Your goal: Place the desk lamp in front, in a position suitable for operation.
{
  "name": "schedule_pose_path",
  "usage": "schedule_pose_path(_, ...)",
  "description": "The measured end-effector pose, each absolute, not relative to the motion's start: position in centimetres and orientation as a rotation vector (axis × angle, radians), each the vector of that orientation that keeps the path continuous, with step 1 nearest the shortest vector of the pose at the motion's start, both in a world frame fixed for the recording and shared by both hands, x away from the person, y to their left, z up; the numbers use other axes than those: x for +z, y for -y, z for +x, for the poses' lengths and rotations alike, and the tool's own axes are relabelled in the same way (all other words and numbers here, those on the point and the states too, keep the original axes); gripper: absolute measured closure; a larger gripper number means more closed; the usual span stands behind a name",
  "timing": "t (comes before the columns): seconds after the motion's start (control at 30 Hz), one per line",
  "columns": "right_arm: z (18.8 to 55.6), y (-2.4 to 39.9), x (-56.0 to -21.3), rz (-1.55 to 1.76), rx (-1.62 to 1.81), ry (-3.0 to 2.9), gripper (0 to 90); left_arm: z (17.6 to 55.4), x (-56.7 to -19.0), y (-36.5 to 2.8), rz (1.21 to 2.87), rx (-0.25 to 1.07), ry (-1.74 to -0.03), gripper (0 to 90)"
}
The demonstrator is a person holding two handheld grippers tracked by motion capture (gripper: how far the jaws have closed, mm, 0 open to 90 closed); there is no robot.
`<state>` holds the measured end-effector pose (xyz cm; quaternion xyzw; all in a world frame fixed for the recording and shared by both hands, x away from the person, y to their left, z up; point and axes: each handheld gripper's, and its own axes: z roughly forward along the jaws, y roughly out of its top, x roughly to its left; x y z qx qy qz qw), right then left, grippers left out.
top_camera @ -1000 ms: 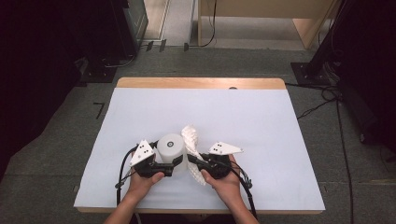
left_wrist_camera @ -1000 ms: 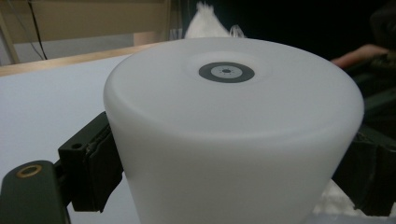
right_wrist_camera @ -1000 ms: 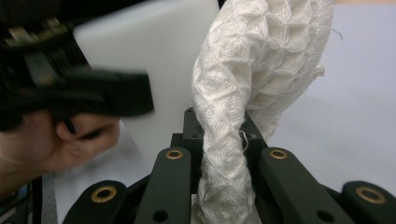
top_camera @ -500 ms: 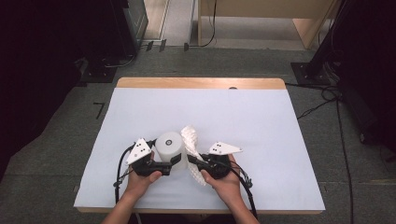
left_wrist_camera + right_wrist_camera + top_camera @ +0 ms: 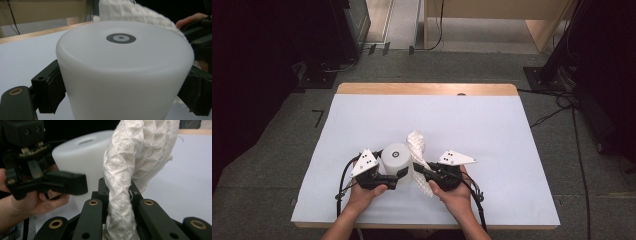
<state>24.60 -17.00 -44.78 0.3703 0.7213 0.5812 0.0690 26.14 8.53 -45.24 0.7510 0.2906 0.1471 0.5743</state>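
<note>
**Cup clamped on the left, cloth pinched on the right**

A white cup [image 5: 396, 159] is stood upside down on the tabletop [image 5: 492, 130], near the person's edge, its long axis upright and its flat base, marked with a small grey ring, turned upward. It is clamped from both sides by the fingers [image 5: 51, 87] of the left gripper [image 5: 396, 176], which are pressed against its wall.

Just to the right of the cup, a white waffle-textured cloth [image 5: 418, 150] is held bunched into a rope, its length running from the near side away across the tabletop, with the far end raised and curled. It is pinched by the right gripper [image 5: 418, 170], whose fingers are closed tight on it.

Both grippers are held low and roughly level, pointed inward toward each other, each wrapped from below by a hand; the left hand [image 5: 362, 192] and the right hand [image 5: 457, 192] are entered from the bottom edge.

The cup's rim is cut off in the left gripper view, and whether cloth and cup are touching cannot be told.
</note>
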Motion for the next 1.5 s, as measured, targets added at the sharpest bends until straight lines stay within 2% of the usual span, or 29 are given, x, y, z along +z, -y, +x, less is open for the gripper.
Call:
schedule_pose_path(0.1,24.6,17.1,-44.9,1.114,1.759,-2.172,79.9,26.1,-45.1,-8.7,1.745,0.343,-0.684,9.0)
schedule_pose_path(0.33,25.0,15.6,-47.4,1.156,1.669,-2.276,79.9,26.5,-44.3,-10.3,1.682,0.351,-0.715,9.0)
schedule_pose_path(0.57,24.9,15.5,-46.8,1.143,1.682,-2.268,79.9,26.7,-44.5,-10.3,1.689,0.339,-0.719,9.0)
schedule_pose_path(0.77,24.4,16.4,-44.9,1.098,1.743,-2.202,80.0,26.7,-45.0,-9.5,1.714,0.318,-0.698,9.0)
schedule_pose_path(1.13,24.7,15.3,-46.7,1.112,1.696,-2.281,79.9,27.1,-44.1,-11.3,1.631,0.288,-0.725,9.0)
schedule_pose_path(1.37,24.6,15.3,-46.4,1.109,1.707,-2.272,79.9,27.1,-44.8,-10.6,1.696,0.316,-0.709,9.0)
schedule_pose_path(1.5,24.3,16.2,-44.7,1.074,1.761,-2.200,79.9,26.8,-45.3,-9.3,1.759,0.358,-0.681,9.0)
